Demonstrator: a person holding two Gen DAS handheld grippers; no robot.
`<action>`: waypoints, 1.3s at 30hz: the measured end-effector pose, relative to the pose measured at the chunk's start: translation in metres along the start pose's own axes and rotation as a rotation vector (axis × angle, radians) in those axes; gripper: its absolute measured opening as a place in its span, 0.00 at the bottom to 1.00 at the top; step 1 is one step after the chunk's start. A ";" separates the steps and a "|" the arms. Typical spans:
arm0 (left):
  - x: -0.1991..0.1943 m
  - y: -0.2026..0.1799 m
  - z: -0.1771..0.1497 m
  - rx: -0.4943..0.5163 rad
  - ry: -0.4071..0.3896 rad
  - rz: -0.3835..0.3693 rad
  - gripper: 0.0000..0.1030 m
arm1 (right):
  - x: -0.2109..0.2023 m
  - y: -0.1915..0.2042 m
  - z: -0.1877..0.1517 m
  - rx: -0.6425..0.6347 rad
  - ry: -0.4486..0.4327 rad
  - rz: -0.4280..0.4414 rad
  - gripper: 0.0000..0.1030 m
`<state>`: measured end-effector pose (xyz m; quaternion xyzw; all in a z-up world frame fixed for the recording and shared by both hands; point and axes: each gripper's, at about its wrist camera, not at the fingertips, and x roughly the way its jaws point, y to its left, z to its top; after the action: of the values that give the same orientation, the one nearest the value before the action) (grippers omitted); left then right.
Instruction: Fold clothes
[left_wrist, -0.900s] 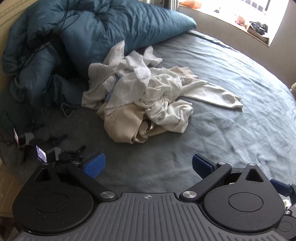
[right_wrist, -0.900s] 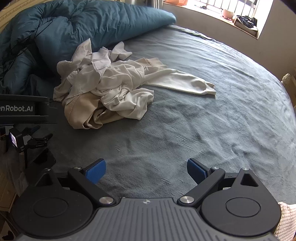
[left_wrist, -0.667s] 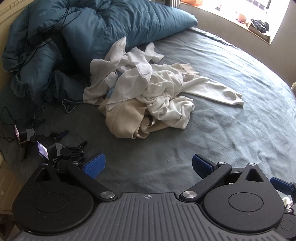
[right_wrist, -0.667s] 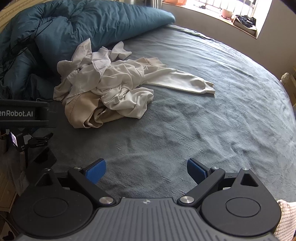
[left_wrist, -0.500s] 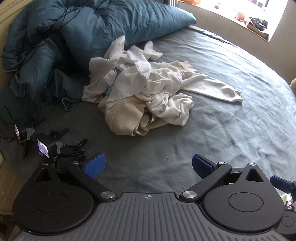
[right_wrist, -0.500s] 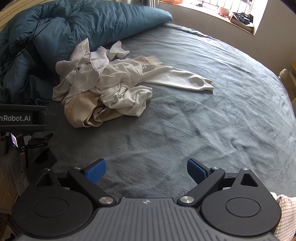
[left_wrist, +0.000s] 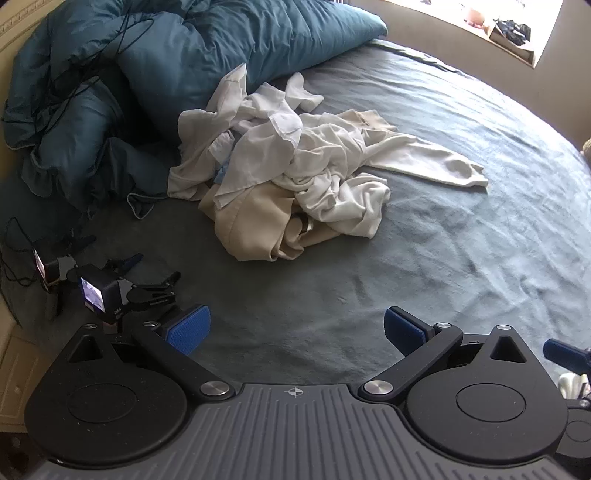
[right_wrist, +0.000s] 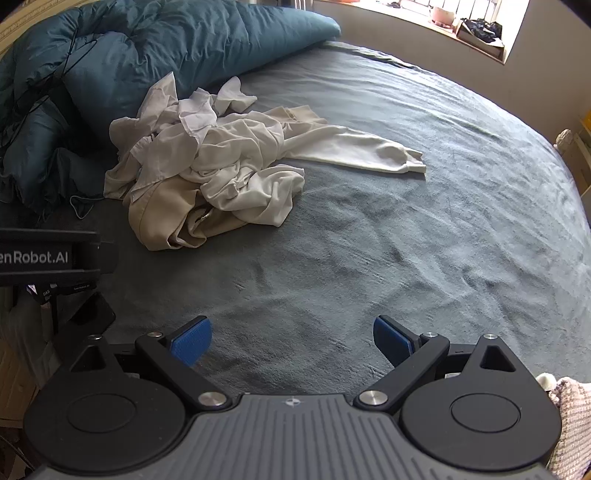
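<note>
A heap of white and beige clothes (left_wrist: 291, 173) lies crumpled on the grey-blue bed (left_wrist: 424, 258), with one cream sleeve (left_wrist: 432, 162) stretched out to the right. The heap also shows in the right wrist view (right_wrist: 207, 173), with the sleeve (right_wrist: 362, 151). My left gripper (left_wrist: 295, 328) is open and empty, hovering over the near part of the bed, well short of the heap. My right gripper (right_wrist: 291, 339) is open and empty, also short of the heap. The left gripper's body (right_wrist: 44, 254) shows at the right wrist view's left edge.
A bunched teal duvet (left_wrist: 147, 59) with black cables lies behind the clothes at the bed's head. Small cameras on clamps (left_wrist: 99, 291) stand at the bed's left edge. A window sill with items (right_wrist: 476, 33) runs along the far wall.
Both grippers have shifted slightly; the clothes heap sits a little differently in each view. Both stay open and empty. The clothes have not moved.
</note>
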<state>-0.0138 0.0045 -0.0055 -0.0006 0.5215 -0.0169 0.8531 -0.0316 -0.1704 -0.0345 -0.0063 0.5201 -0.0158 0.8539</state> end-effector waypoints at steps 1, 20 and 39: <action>0.001 0.000 0.000 0.001 0.002 0.000 0.99 | 0.001 0.000 0.001 0.003 0.000 0.000 0.94; 0.020 -0.003 0.015 0.031 0.028 0.029 0.99 | 0.021 -0.002 0.017 0.037 0.019 0.004 0.94; 0.141 -0.003 0.056 0.075 -0.163 -0.157 1.00 | 0.148 -0.024 0.033 0.054 -0.140 0.102 0.94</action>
<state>0.0998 -0.0031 -0.1054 -0.0107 0.4478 -0.1032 0.8881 0.0647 -0.1998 -0.1500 0.0422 0.4582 0.0140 0.8877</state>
